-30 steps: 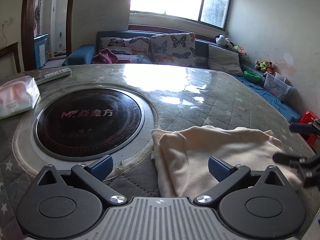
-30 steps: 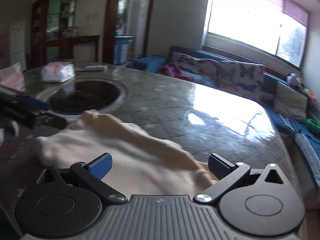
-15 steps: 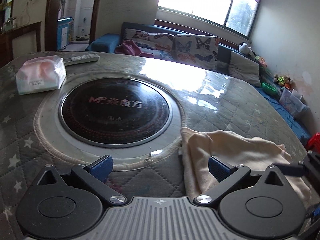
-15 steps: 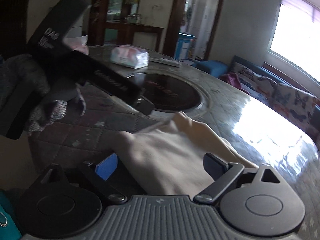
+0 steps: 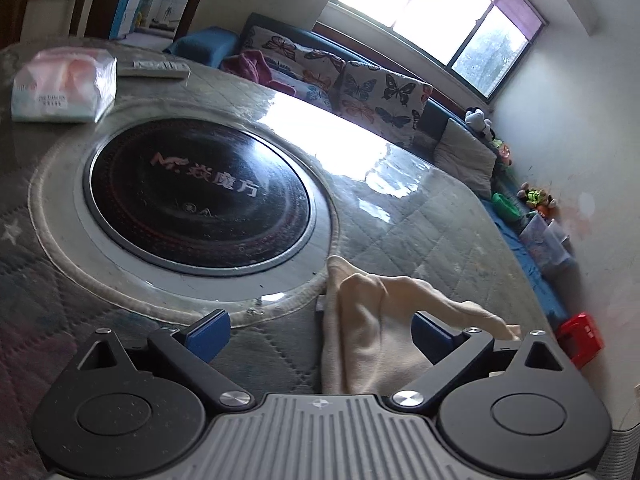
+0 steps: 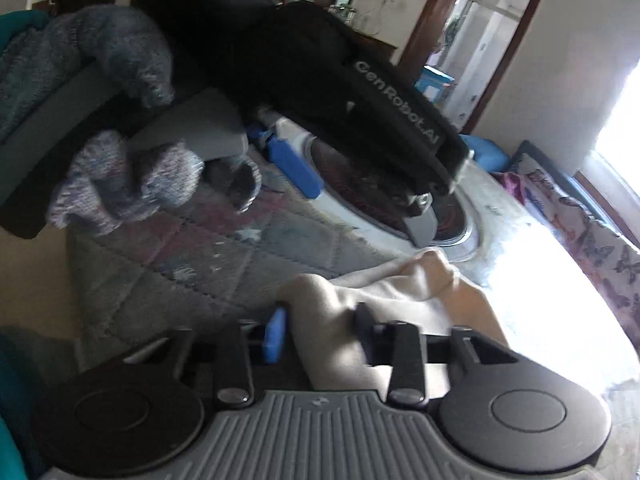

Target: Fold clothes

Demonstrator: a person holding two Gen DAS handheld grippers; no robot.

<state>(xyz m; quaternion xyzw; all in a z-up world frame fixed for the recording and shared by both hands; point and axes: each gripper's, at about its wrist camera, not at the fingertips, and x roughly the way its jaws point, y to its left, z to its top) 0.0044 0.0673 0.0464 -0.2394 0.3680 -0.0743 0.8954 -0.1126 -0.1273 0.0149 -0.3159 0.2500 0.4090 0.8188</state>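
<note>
Cream fabric is what it's all about here: the cream garment (image 5: 372,320) is bunched up near the front edge of the desk (image 5: 420,232), just beside the rim of the round black cooktop (image 5: 196,196) sunk into the middle.

The right gripper (image 6: 320,332) has its jaws closing, with a fold of the garment (image 6: 400,292) between them. From its own camera the blue pad and the black finger already look narrow and snug against the cloth, so I'd call that a grip.

The left gripper (image 5: 320,330) is the opposite, jaws standing wide. The cloth lies between them, closer to the right-hand finger, and the blue pad on the other side is well clear of it. Nothing pinched there.

In the right wrist view you can also see the left gripper from outside, big and black, held by a hand in a grey knitted glove (image 6: 132,184) hovering over the quilted desk cover.

Other stuff on the desk: a pack of tissues (image 5: 64,84) and a remote (image 5: 154,69) at the far side, well away from the garment. Behind it there's a sofa with butterfly cushions (image 5: 380,92) under the window (image 5: 440,12).
</note>
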